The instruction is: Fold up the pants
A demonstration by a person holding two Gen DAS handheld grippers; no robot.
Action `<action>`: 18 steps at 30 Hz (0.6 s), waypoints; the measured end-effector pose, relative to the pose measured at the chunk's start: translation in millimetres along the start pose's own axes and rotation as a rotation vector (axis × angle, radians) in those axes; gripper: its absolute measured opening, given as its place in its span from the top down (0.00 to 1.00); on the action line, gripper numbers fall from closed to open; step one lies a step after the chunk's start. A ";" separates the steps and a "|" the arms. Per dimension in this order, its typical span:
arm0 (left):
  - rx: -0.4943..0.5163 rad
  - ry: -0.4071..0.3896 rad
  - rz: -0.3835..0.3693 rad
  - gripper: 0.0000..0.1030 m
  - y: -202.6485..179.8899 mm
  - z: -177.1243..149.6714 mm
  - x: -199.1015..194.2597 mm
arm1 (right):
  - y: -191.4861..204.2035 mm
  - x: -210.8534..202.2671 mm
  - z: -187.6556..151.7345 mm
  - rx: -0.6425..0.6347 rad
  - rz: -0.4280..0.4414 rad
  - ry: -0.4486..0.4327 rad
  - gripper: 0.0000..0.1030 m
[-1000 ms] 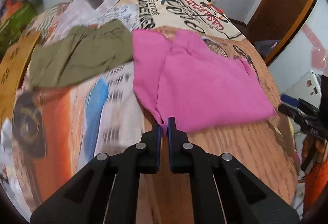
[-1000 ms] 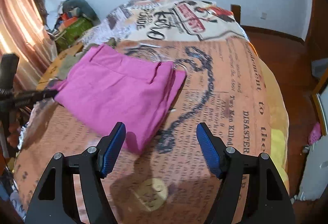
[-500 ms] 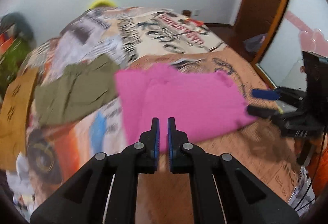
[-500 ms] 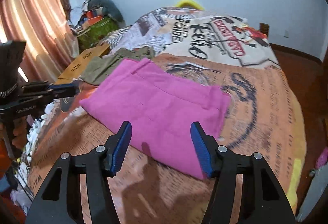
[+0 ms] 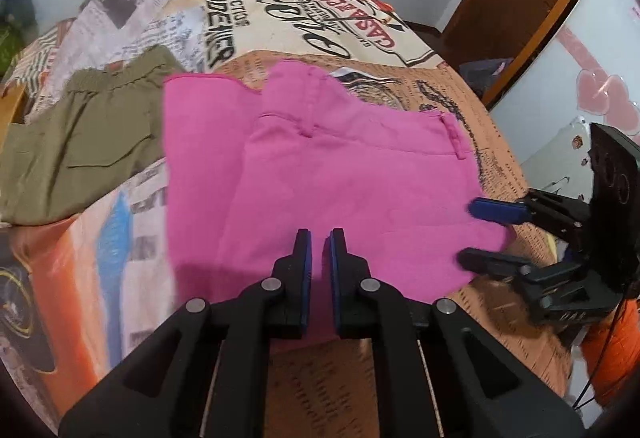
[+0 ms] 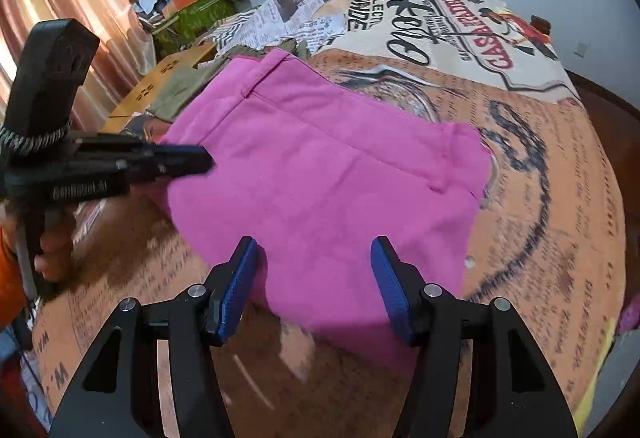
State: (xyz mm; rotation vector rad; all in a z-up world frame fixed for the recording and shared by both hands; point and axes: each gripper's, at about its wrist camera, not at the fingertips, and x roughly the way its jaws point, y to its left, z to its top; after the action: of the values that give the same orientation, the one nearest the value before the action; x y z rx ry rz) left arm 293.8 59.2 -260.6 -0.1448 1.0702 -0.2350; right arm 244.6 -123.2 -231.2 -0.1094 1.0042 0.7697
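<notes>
Matte black printed grippers, blue pads

Left gripper (image 5: 319, 252) and right gripper (image 6: 314, 270) both have silver pivot screws; orange sleeve (image 6: 8, 270) and bare skin at left edge.

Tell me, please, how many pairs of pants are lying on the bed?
2: pink pants folded in the middle of the bed, and olive pants beside them on the left. Others may be hidden.
</notes>
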 end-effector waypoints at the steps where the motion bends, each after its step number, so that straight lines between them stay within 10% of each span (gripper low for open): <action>1: 0.012 -0.002 0.019 0.92 1.5 -4.7 -4.7 | -1.3 -3.9 -4.6 0.001 0.000 -0.002 0.48; 11: 0.034 -0.001 0.135 0.88 18.1 -28.6 -27.8 | -40.3 -27.1 -42.6 0.166 -0.059 0.040 0.47; 13: 0.030 -0.020 0.150 0.76 19.9 -23.2 -35.1 | -41.7 -37.5 -40.5 0.190 -0.042 0.003 0.47; 15: 0.014 -0.057 0.164 0.43 24.8 -15.8 -42.6 | -42.0 -47.9 -34.4 0.193 -0.049 -0.038 0.47; 18: -0.030 -0.087 0.177 0.27 34.7 -2.5 -46.9 | -43.3 -52.3 -21.4 0.180 -0.082 -0.070 0.40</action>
State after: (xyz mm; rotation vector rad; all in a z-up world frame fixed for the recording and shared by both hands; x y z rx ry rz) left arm 274.3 104.9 -229.9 -0.0861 0.9938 -0.0530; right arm 240.6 -191.9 -212.7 0.0314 0.9920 0.6018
